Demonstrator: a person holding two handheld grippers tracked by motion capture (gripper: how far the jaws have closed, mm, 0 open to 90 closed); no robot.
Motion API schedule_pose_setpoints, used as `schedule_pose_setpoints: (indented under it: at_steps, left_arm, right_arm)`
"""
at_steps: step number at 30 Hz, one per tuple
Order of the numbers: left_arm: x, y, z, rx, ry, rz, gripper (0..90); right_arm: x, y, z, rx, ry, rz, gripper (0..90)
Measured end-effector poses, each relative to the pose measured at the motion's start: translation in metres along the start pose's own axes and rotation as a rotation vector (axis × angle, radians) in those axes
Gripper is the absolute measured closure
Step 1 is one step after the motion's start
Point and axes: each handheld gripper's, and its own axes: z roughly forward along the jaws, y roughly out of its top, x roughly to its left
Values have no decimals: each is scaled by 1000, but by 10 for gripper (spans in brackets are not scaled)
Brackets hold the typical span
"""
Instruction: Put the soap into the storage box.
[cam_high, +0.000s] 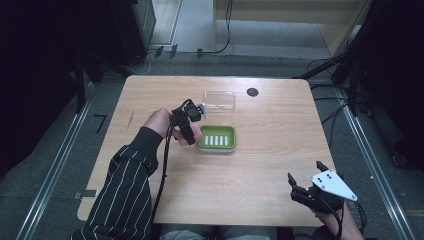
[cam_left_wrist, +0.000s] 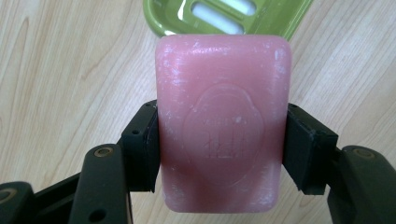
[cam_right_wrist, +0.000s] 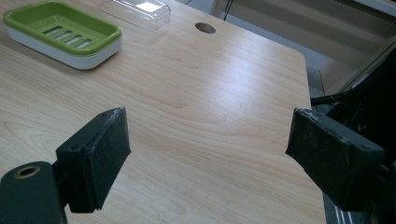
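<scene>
Pink soap bar (cam_left_wrist: 223, 126) clamped across its short width in left gripper (cam_left_wrist: 219, 149), long axis pointing at green soap dish (cam_left_wrist: 280, 16) just ahead, close beside its near edge. Right gripper (cam_right_wrist: 208, 154) slack-jawed, well apart, farther from dish.

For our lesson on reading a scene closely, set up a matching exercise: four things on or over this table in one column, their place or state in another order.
Things:
1. pink soap bar
2. green soap dish
3. clear lid
4. right gripper

Places or states:
A. empty, mid-table
B. open, near table's front right corner
C. clamped in left gripper
D. lying behind the dish

Pairs: 1-C, 2-A, 3-D, 4-B
</scene>
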Motion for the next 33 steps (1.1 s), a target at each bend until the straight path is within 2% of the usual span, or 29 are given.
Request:
schedule_pose_setpoints:
  at_steps: [10,26,33]
  left_arm:
    - [-1,13,0,-14,-2,27,386]
    - [-3,28,8,-1,0,70,386]
    - [-6,34,8,-14,10,126,386]
  right_arm:
    - [-2,-1,-2,6,-5,11,135]
    - [-4,-3,-3,13,-9,21,135]
    - [-6,-4,-5,17,-14,23,135]
